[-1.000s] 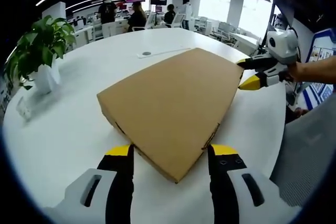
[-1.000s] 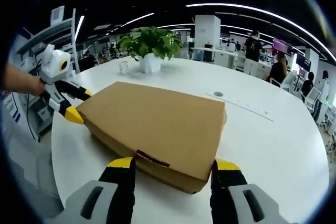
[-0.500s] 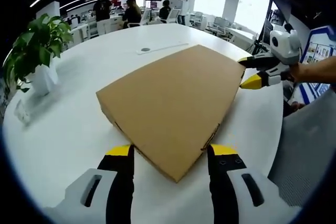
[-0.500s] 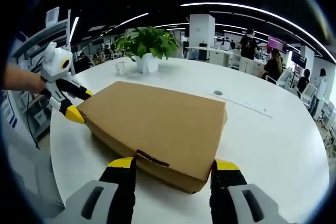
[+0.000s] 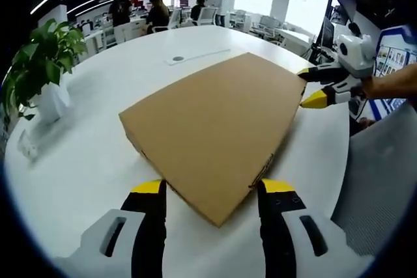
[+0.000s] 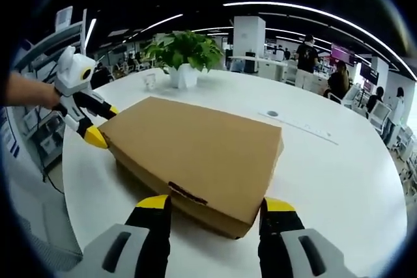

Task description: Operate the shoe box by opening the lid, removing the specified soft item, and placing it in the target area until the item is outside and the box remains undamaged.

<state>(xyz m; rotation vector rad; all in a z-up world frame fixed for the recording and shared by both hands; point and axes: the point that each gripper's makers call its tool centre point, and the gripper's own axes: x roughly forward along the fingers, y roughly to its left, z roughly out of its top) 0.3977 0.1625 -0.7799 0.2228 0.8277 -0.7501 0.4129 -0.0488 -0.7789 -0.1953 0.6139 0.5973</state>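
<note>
A brown cardboard shoe box (image 5: 212,131) lies flat on the round white table (image 5: 85,167), lid down and closed. The person stands with a gripper at each end of it. In the left gripper view, the left gripper (image 5: 212,190) has its yellow-tipped jaws spread wide, one on either side of the box's near corner — whether they touch the cardboard I cannot tell. At the far corner the right gripper (image 5: 311,88) comes in from the right, its jaws parted above and below the box's edge, a hand (image 5: 391,86) behind it.

In the right gripper view the same box (image 6: 195,151) sits just ahead of the right gripper (image 6: 212,206), whose jaws stand apart, flanking the near edge, where a strip of torn tape shows. The left gripper (image 6: 98,125) sits at the far left corner, jaws parted around it.

A potted plant (image 6: 184,53) in a white pot stands further back on the table, well apart from the box. People (image 6: 339,83) sit and stand at desks beyond.
</note>
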